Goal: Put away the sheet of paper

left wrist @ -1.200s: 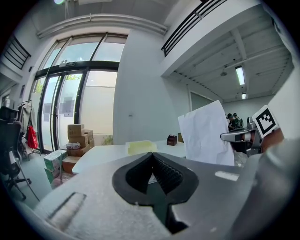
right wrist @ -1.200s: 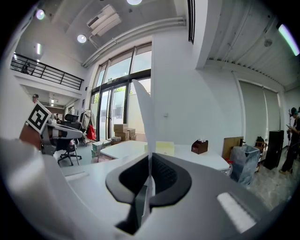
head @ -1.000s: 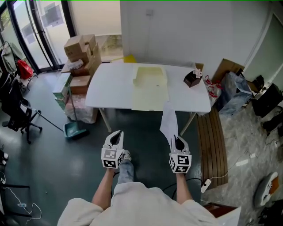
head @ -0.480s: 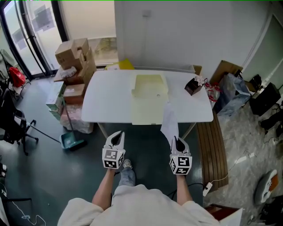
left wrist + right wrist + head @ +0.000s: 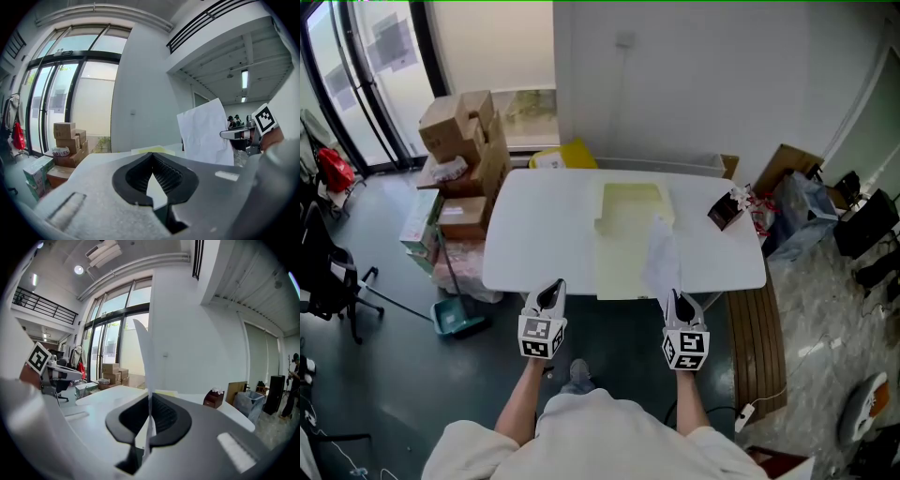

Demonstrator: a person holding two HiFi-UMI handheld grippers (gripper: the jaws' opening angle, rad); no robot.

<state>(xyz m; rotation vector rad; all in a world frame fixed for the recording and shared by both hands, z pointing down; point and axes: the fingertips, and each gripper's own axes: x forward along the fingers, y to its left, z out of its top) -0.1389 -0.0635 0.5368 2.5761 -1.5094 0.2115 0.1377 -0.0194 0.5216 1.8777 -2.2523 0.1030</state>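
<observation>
Risk: the right gripper pinches the sheet of paper only by its lower edge, jaws tight on it, so the limp sheet standing up over the near edge of the table may flop, slide out or crumple on the open yellow folder if pushed in fast. The left gripper is closed with nothing in it. Both forearms reach forward side by side, jaws aimed at the table.

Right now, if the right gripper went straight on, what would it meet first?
The right gripper would probably meet the white table's near edge, or the pale yellow folder lying on it; height is unclear.
</observation>
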